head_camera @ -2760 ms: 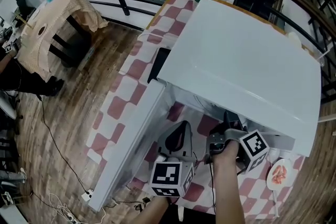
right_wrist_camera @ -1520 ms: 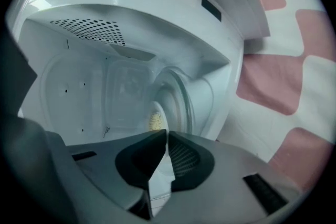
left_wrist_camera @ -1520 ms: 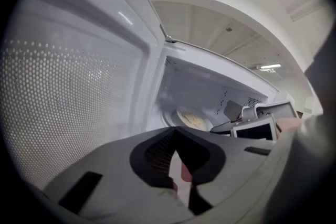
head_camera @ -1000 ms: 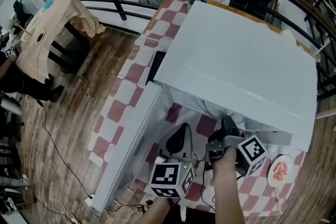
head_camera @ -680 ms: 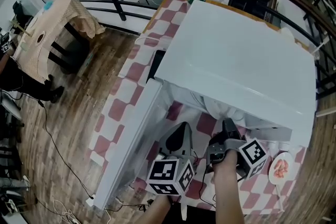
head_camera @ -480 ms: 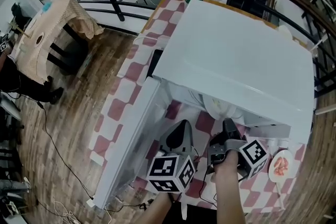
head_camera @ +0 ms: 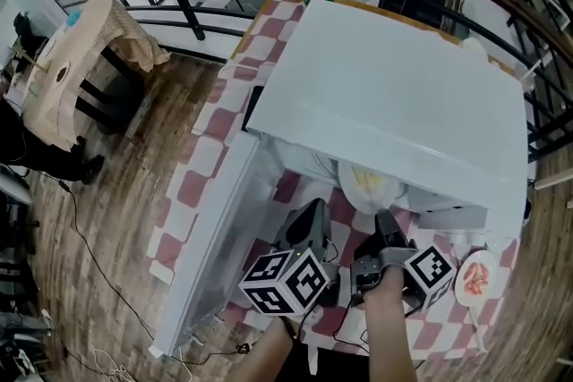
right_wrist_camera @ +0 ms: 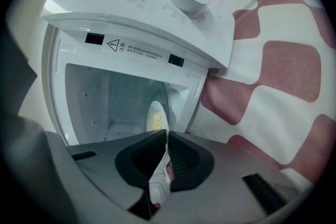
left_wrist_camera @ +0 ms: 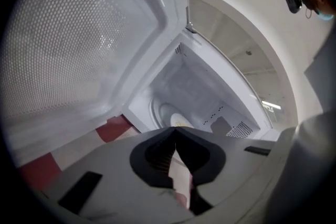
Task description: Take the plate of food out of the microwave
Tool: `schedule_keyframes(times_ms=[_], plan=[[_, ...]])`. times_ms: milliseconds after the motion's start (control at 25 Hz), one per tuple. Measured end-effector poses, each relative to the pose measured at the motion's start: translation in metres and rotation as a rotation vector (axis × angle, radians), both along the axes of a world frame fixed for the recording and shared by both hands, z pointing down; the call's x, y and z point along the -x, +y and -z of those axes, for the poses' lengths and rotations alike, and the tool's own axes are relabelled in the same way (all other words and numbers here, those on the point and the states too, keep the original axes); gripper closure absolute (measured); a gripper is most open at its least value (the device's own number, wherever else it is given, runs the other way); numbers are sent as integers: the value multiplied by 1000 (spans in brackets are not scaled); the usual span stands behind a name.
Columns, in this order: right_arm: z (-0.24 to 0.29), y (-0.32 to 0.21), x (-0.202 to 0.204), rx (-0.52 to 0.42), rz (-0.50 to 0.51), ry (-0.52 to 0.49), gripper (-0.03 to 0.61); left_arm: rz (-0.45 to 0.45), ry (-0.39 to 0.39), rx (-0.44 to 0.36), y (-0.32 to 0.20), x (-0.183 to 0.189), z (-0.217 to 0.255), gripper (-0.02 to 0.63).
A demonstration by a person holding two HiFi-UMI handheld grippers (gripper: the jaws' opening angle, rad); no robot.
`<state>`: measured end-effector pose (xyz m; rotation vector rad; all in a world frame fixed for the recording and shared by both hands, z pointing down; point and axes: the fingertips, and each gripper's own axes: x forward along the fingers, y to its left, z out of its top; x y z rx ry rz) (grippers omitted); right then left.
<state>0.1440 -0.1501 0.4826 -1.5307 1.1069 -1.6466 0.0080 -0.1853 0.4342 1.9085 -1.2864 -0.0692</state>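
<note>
Two grippers are at the open microwave point(head_camera: 394, 94). The right gripper point(right_wrist_camera: 165, 138) is clamped on the near rim of the plate point(head_camera: 365, 183), with a thin edge of the rim showing between its pads. The left gripper point(left_wrist_camera: 175, 129) has its jaws pressed together with nothing in them. It hangs just left of the right one, in front of the cavity and beside the swung-out door point(head_camera: 210, 246).

Location of plate: at the cavity mouth, carrying yellow food. In the head view its near part shows past the front edge of the top, and the rest is hidden under it. Whether the far side rests on anything cannot be told.

Assessment: withdrawal is under way but not complete.

Recommendations for this step:
1. Draw the plate straight out, level with the cavity floor. A hold on one rim leaves the far side unsupported, so expect it to droop once clear.
2. Go slowly and do not roll the wrist, as the food looks loose and may slide.
3. Keep clear of the control side on the right and the door on the left.
4. The left gripper should either open and take the opposite rim or keep out of the path.
5. Set the plate down on the checked cloth point(head_camera: 188, 188), away from the dish point(head_camera: 474, 275) of pink food.
</note>
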Motion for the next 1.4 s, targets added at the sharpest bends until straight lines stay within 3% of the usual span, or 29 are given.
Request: schedule_keyframes(times_ms=[240,600,760,1400], plan=[[-1,11,-3,23,10,17,558,21,145,68,-3,-7,-9,603],[1,11,-2,-10,31,1,558,9,203,94,-10,-19,-18,548],[0,15,-5,10,41,18,558,1,231,126,-11,-26,-26,479],[-1,25,-6,9,84,62,558,-38,283,174,-20,-47,-43,476]])
